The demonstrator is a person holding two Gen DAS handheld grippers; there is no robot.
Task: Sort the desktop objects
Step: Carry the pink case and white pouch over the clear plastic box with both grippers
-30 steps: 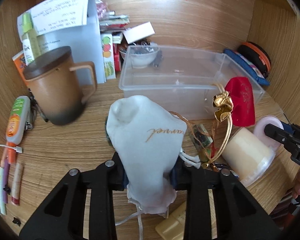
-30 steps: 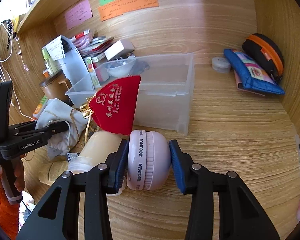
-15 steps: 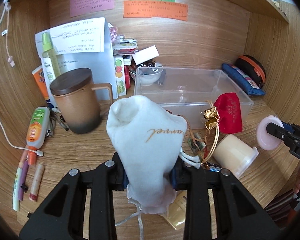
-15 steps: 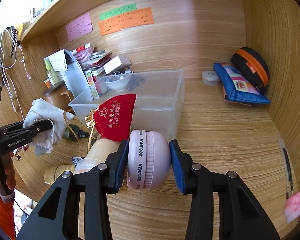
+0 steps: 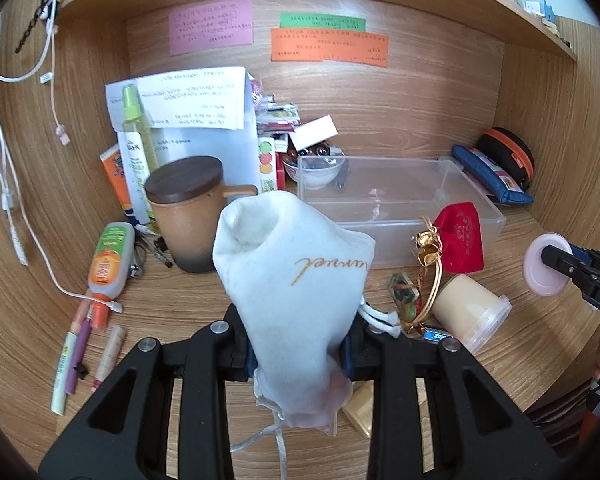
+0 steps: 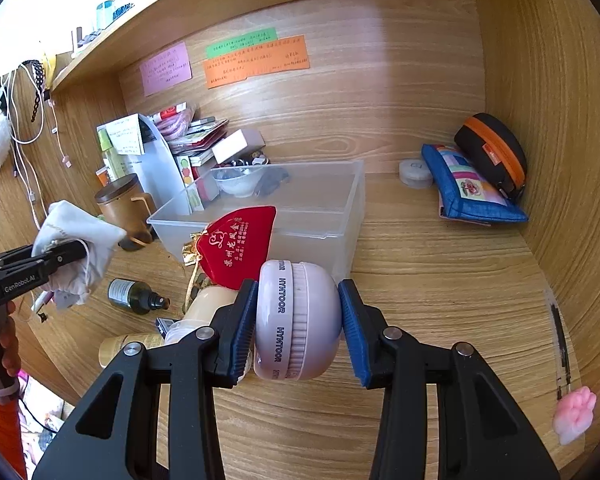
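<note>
The left hand-held gripper (image 5: 300,354) is clamped on a white drawstring pouch (image 5: 296,280), lifted off the tabletop (image 5: 172,304). The right hand-held gripper (image 6: 298,326) pinches a pink round case (image 6: 298,320). Both are raised, likely for dropping into the clear bin (image 6: 320,216) ahead.

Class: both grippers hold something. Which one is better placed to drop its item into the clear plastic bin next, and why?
Probably the right. The right gripper, shut on the pink round case, sits close to the clear bin, near its front corner. The left gripper, shut on the white pouch, hangs farther back over the clutter.
</note>
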